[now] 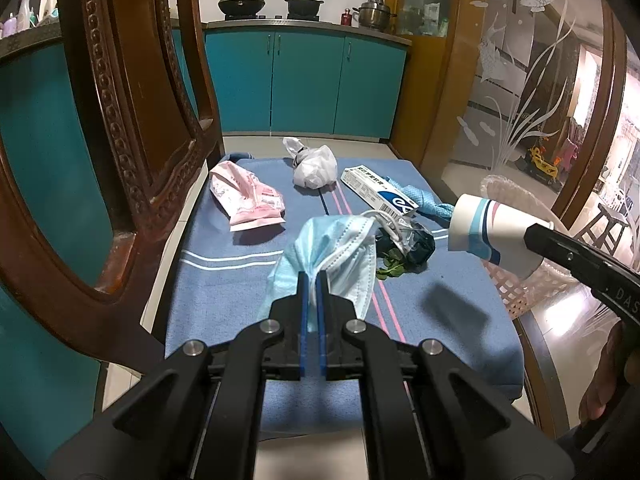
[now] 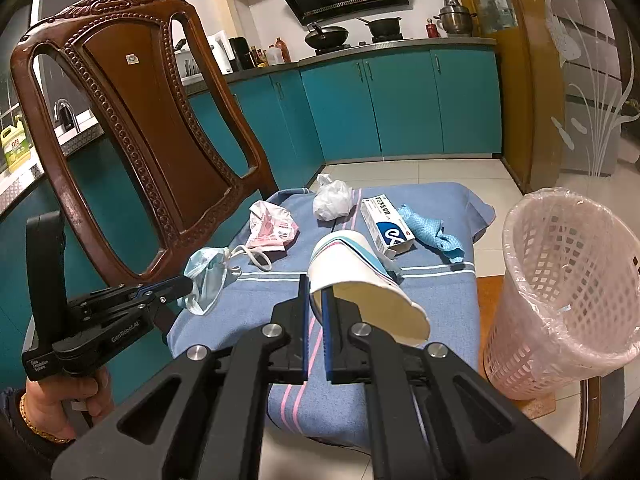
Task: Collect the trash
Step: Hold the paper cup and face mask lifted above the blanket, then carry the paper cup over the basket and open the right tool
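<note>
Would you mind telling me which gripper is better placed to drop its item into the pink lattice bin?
Probably the right gripper: its paper cup sits nearest the pink lattice bin; the left gripper, with the blue face mask, is farther away.

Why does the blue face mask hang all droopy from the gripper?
The face mask is probably thin, floppy cloth: it sags in folds below the left gripper pinching it. It likely weighs little. Its loose ear loops dangle and could snag.

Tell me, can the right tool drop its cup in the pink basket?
Probably yes. The right tool is shut on the paper cup, and the pink basket stands just beside the chair, its mouth open, nothing between.
</note>
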`<state>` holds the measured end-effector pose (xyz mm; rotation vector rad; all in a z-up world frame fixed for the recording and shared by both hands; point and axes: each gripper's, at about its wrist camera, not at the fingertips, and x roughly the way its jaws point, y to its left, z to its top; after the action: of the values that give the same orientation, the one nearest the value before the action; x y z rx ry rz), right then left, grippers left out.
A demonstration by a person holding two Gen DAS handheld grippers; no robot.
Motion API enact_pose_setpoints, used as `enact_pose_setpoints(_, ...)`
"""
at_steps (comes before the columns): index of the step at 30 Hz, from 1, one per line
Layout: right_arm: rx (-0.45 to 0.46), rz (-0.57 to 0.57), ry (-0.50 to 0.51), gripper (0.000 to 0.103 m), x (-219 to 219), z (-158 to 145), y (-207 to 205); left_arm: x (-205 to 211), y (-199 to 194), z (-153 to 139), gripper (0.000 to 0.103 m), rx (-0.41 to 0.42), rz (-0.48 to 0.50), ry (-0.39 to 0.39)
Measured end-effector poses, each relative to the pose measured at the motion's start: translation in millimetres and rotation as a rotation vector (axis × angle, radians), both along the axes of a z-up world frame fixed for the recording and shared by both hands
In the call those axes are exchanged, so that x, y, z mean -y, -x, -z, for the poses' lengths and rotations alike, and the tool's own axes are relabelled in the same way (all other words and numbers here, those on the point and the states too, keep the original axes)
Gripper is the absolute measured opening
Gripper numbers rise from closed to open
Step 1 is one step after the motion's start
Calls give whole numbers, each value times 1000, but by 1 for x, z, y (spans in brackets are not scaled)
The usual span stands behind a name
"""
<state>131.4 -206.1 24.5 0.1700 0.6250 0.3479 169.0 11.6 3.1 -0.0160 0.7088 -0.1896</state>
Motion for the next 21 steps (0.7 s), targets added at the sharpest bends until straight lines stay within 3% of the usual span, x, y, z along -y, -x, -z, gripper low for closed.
enact_pose_setpoints(21,-12,-5,9,6,-2,2,-1,0,0,1,5,-5,4,2)
